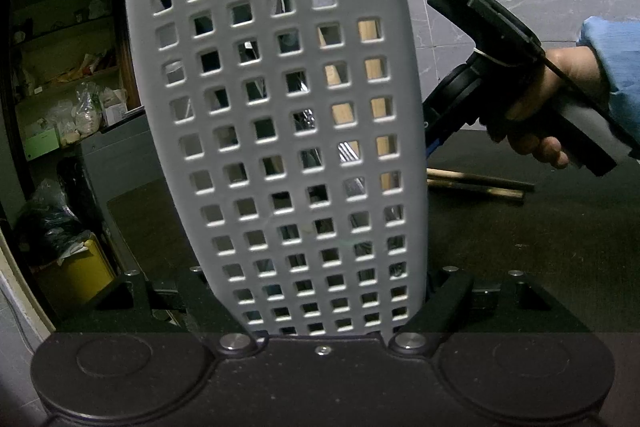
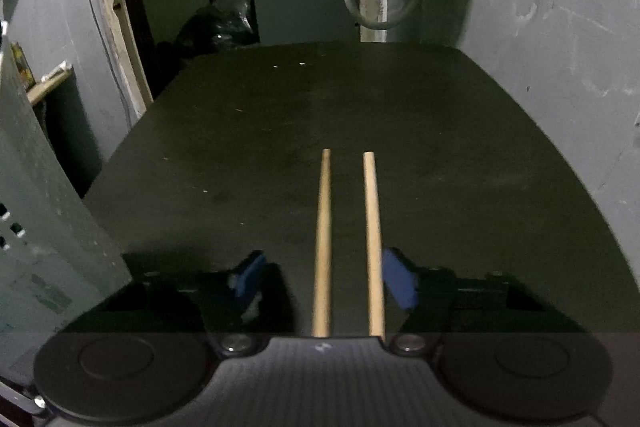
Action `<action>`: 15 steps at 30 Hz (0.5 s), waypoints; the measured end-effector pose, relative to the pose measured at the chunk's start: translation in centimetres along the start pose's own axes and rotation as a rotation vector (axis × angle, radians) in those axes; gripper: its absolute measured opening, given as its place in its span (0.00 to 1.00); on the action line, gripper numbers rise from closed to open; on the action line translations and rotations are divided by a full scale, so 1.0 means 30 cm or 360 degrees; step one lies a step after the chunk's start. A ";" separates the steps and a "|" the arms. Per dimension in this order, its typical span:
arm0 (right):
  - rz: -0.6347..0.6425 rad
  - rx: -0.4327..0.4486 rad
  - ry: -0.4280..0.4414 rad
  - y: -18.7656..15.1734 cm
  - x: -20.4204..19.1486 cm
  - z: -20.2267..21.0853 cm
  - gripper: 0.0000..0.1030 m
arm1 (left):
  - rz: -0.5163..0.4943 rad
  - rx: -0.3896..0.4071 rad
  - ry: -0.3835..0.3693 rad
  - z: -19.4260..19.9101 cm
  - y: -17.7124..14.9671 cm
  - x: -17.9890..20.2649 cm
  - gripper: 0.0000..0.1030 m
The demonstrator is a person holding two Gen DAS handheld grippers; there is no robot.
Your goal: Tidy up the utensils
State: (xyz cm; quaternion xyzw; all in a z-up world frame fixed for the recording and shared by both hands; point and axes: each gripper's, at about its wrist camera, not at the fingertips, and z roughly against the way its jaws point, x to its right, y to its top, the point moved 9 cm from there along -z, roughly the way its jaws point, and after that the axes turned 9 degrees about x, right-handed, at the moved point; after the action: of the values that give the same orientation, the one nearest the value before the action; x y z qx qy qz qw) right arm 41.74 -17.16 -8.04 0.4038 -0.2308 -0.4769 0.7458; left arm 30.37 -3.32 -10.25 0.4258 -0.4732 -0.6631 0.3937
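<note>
chopsticks (image 2: 348, 243) between open right hand-held gripper (image 2: 326, 279)

Table (image 2: 400, 99) beyond chopsticks (image 2: 323, 247) open; holder (image 2: 36, 207) blocks left.

Grey grid-holed basket (image 1: 280, 131), tan chopsticks (image 2: 322, 247), black table (image 2: 280, 131).
</note>
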 end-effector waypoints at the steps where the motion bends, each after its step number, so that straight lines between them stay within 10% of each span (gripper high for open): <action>1: 0.0016 -0.0002 -0.0016 -0.002 0.001 0.003 0.50 | -0.0001 0.0000 0.0000 0.001 0.000 0.000 0.79; 6: 0.0039 -0.0050 -0.0007 -0.010 0.000 0.032 0.16 | 0.0001 0.0000 0.0000 0.000 -0.001 0.000 0.79; 15: 0.0136 -0.0169 0.0071 -0.136 -0.061 0.209 0.15 | 0.0006 0.0002 -0.0002 0.000 -0.002 0.001 0.79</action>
State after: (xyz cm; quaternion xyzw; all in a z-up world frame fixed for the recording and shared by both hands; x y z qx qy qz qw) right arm 34.23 -18.81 -7.77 0.3638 -0.2056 -0.4471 0.7908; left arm 30.34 -3.32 -10.32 0.4248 -0.4746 -0.6624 0.3944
